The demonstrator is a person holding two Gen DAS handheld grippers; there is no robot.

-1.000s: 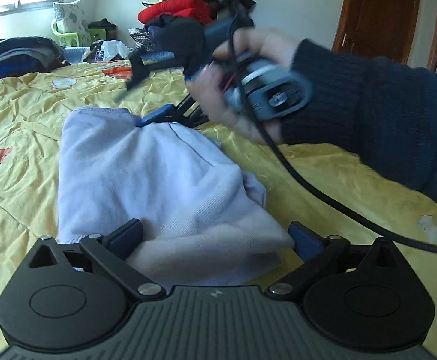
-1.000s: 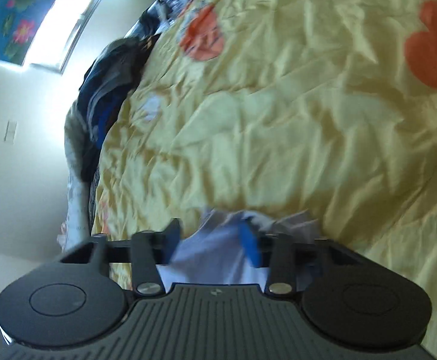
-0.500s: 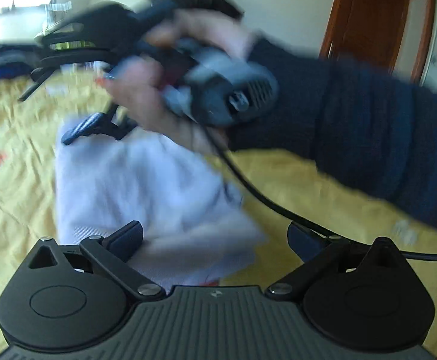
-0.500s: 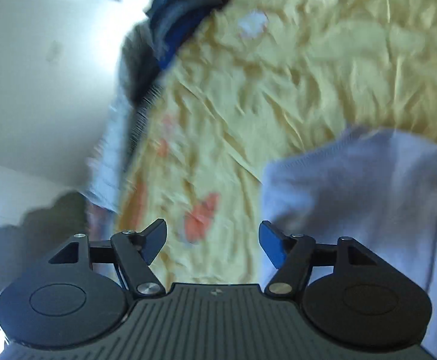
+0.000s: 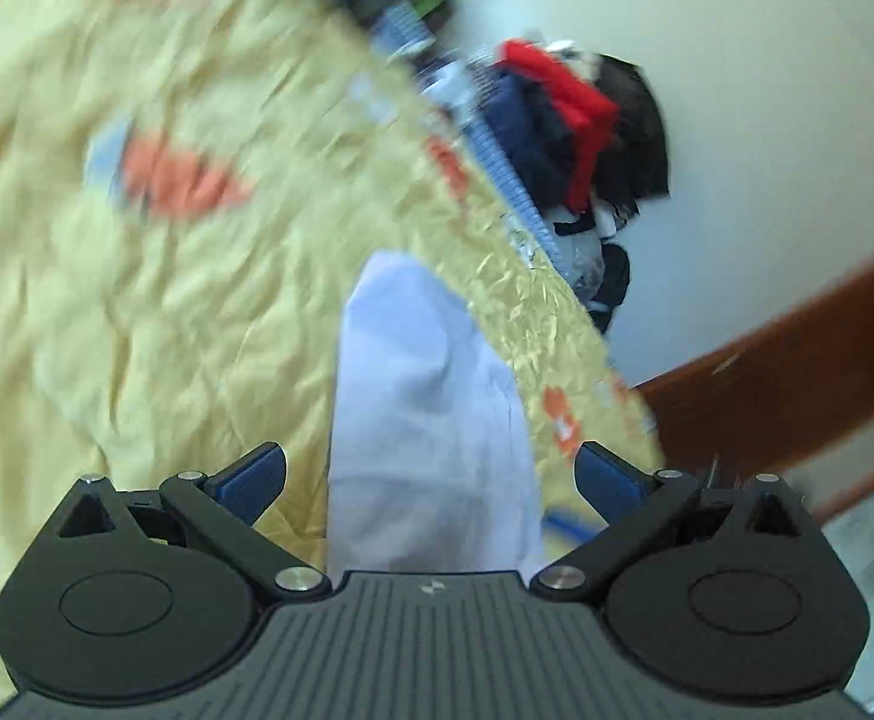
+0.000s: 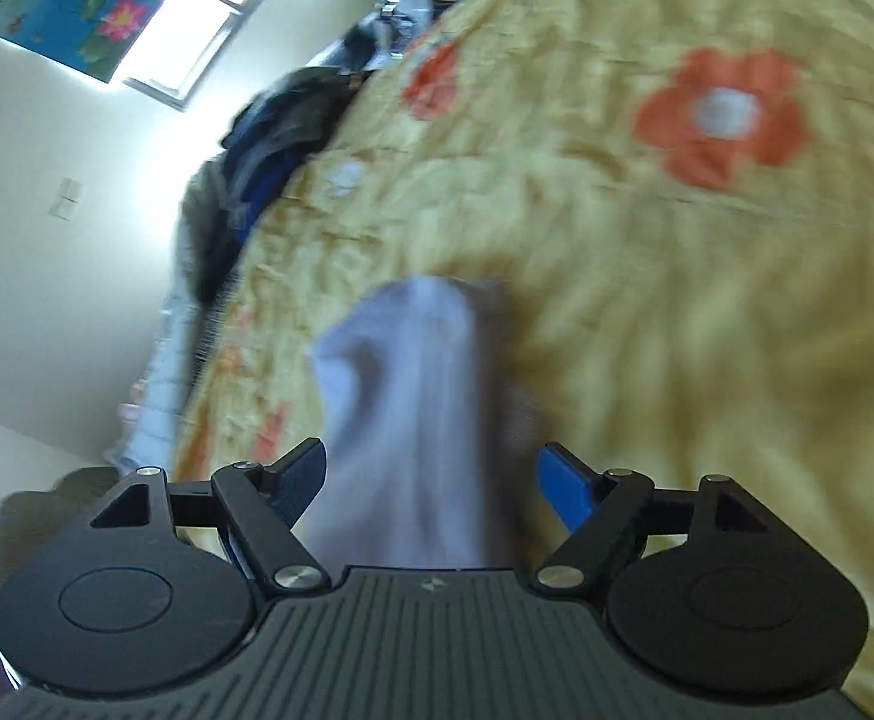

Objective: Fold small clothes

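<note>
Lying between spread claws (image 6: 431, 480), pale garment (image 6: 401, 420), bedspread (image 6: 677, 300) beyond

A bed (image 5: 167, 312) under a wrinkled yellow spread printed with orange flowers.
A folded pale lavender garment (image 5: 431, 420) lies on the spread near one edge; dark and blue clothes (image 6: 281, 138) are heaped along the bed's far side, by the wall.
</note>
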